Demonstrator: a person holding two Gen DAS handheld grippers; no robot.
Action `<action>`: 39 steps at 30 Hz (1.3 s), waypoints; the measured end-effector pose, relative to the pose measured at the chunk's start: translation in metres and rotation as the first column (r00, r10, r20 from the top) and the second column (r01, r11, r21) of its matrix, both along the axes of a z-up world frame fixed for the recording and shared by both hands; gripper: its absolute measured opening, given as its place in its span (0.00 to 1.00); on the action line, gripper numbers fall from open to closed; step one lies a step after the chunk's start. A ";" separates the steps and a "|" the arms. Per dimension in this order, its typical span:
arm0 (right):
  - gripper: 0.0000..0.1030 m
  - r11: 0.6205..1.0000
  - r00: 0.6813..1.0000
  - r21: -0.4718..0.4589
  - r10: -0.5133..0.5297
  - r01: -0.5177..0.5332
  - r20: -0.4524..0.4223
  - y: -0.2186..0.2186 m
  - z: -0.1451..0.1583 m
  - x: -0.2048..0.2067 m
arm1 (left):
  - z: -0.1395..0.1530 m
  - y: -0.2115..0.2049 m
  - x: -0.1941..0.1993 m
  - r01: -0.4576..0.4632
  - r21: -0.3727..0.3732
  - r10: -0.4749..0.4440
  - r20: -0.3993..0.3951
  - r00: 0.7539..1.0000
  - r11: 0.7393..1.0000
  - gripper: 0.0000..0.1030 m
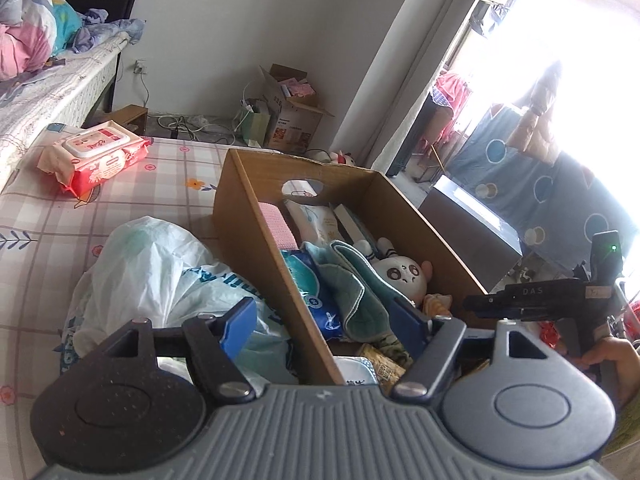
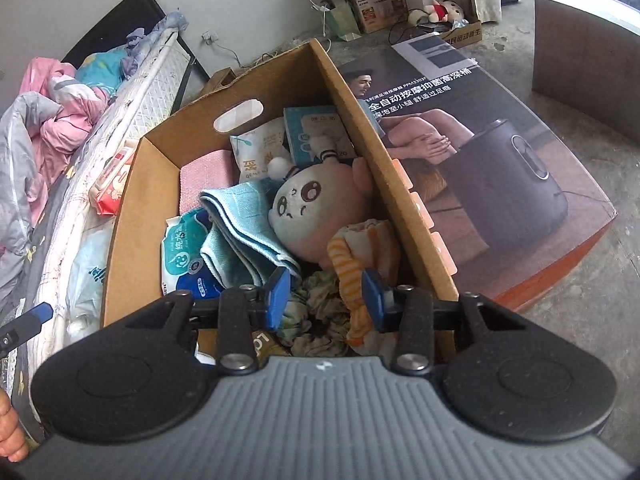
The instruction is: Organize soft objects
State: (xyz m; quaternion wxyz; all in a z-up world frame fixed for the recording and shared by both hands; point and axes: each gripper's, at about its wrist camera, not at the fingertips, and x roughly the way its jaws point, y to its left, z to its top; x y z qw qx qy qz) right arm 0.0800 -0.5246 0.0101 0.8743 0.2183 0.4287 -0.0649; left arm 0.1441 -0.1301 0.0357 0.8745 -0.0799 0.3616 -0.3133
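Cardboard box (image 2: pixel 152 184), corrugated and open-topped with an oval hand-hole, stands on a bed: holds round-faced plush doll (image 2: pixel 308 216), folded teal towel (image 2: pixel 244 220), glossy wipe packs, pink knit cloth. Right gripper (image 2: pixel 325 294) jaws part-open over crumpled floral fabric, touching an orange-striped cloth (image 2: pixel 360 264) (grip not evident). Left gripper (image 1: pixel 332 322) jaws wide, straddling the box wall, empty.

1. We hold the left gripper (image 1: pixel 326 320) tilted downward, its jaws spread wide with the blue pads well apart.
2. We hold the right gripper (image 2: pixel 326 294) pitched more steeply down, its jaws partly open, pads pressing on nothing.
3. Our right hand (image 1: pixel 612 360) wraps that gripper's handle.
4. Our left fingers (image 2: pixel 10 432) show at the right view's edge.
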 end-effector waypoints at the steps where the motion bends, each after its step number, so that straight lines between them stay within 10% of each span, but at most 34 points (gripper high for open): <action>1: 0.40 1.000 1.000 -0.001 0.002 -0.002 0.005 0.002 0.001 0.000 | 0.001 0.003 -0.004 -0.002 0.009 0.002 0.009 1.000 1.000 0.75; 6: 0.47 1.000 0.997 0.011 -0.015 0.014 0.079 0.016 0.012 -0.013 | 0.002 0.020 -0.022 -0.028 0.071 0.026 0.032 0.999 0.997 0.87; 17: 0.99 0.995 0.940 -0.078 0.081 -0.058 0.330 0.135 0.043 -0.081 | 0.000 0.061 -0.067 -0.231 0.219 0.210 0.116 0.971 0.948 1.00; 25: 0.99 0.961 0.948 -0.250 0.188 -0.123 0.257 0.212 0.037 -0.101 | -0.003 0.068 -0.097 -0.350 0.325 0.303 0.188 0.934 0.878 1.00; 33: 0.99 0.931 0.960 -0.350 0.187 -0.105 0.209 0.239 0.026 -0.120 | -0.015 0.093 -0.113 -0.315 0.106 0.313 0.039 0.949 0.943 1.00; 39: 0.99 0.927 0.961 -0.351 0.205 -0.131 0.183 0.254 0.024 -0.128 | -0.015 0.098 -0.120 -0.393 0.121 0.394 0.011 0.919 0.912 1.00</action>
